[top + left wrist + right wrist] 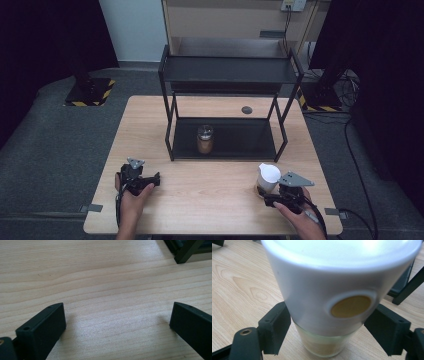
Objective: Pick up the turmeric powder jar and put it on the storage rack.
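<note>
A glass jar with a wide white lid and pale brown contents stands near the table's front right. A tan round spot marks the lid's side. My right gripper has its black jaws pressed against both sides of the jar just under the lid. At the front left, my left gripper rests low over the bare wood, jaws wide apart with nothing between them. A second jar with brown contents stands on the lower shelf of the black rack.
The two-tier black metal rack stands at the back middle of the wooden table; one of its legs shows ahead of my left gripper. A small dark round cap lies behind the rack. Cables trail on the floor at right.
</note>
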The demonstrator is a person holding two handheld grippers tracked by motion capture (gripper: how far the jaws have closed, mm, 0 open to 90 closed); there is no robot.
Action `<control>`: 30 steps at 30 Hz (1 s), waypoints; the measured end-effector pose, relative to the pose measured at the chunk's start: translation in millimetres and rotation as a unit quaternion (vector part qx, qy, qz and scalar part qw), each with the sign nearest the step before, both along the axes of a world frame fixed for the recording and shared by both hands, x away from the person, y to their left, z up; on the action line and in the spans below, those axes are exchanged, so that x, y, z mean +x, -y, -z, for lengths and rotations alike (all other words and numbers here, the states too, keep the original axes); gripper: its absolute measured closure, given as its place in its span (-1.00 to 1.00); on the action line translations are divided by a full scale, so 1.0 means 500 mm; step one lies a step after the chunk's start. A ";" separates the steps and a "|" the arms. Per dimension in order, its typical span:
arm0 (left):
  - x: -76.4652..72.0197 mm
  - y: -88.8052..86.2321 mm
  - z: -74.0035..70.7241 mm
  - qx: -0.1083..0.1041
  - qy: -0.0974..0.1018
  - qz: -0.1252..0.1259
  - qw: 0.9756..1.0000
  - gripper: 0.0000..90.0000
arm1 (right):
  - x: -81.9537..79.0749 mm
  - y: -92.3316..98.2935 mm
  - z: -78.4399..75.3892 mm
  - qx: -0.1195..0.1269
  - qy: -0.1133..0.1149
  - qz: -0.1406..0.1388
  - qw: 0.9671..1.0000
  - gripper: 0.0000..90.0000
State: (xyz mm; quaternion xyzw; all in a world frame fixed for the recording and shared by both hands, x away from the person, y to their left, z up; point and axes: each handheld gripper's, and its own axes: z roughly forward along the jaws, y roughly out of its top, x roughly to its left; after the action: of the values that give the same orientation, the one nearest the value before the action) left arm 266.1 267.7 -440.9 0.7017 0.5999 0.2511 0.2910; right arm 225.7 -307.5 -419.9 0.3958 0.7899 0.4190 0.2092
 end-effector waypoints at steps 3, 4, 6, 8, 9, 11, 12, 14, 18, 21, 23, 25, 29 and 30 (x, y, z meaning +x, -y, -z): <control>0.000 0.000 0.000 0.000 0.000 0.000 1.000 -1.00 | 0.002 -0.003 0.002 0.000 0.000 -0.001 1.000 -0.46; 0.000 0.000 0.000 0.000 0.000 0.000 1.000 -1.00 | 0.003 -0.005 0.003 0.000 0.000 0.000 1.000 -0.45; 0.000 0.000 0.000 0.000 0.000 0.000 1.000 -1.00 | 0.004 -0.010 0.003 -0.002 0.000 0.003 1.000 -0.40; 0.000 0.000 0.000 0.000 0.000 0.000 1.000 -1.00 | 0.005 -0.014 0.002 -0.005 0.001 0.006 1.000 -0.33; 0.000 0.000 0.000 0.000 0.000 0.000 1.000 -1.00 | 0.006 -0.013 0.002 -0.003 0.000 0.005 1.000 -0.31; 0.000 0.000 0.000 0.000 0.000 0.000 1.000 -1.00 | 0.004 -0.014 0.002 -0.006 0.002 0.004 1.000 -0.31; 0.000 0.000 0.000 0.000 0.000 0.000 1.000 -1.00 | 0.004 -0.014 0.001 -0.005 0.001 0.005 1.000 -0.30; 0.000 0.000 0.000 0.000 0.000 0.000 1.000 -1.00 | 0.004 -0.014 0.001 -0.006 0.001 0.005 1.000 -0.30; 0.000 0.000 0.000 0.000 0.000 0.000 1.000 -1.00 | 0.001 -0.018 -0.002 -0.008 -0.001 0.011 1.000 -0.30; 0.000 0.000 0.000 0.000 0.000 0.000 1.000 -1.00 | -0.001 -0.018 -0.002 -0.007 0.000 0.013 1.000 -0.30; 0.000 0.000 0.000 -0.001 0.000 0.000 1.000 -1.00 | -0.005 -0.015 -0.003 -0.003 0.005 0.017 1.000 -0.30; 0.000 0.000 0.000 0.000 0.000 0.000 1.000 -1.00 | -0.009 -0.012 -0.007 0.002 0.012 0.022 1.000 -0.30; 0.000 0.000 0.000 0.000 0.000 -0.001 1.000 -1.00 | -0.014 -0.008 -0.014 0.007 0.013 0.029 0.999 -0.30; 0.000 0.000 0.000 0.000 0.000 -0.001 1.000 -1.00 | -0.013 -0.007 -0.016 0.006 0.013 0.031 0.999 -0.30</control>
State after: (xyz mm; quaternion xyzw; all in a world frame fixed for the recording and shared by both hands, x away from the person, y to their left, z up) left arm 265.9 267.4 -441.1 0.7011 0.6004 0.2513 0.2914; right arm 219.0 -303.9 -411.7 0.4158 0.7723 0.4218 0.2297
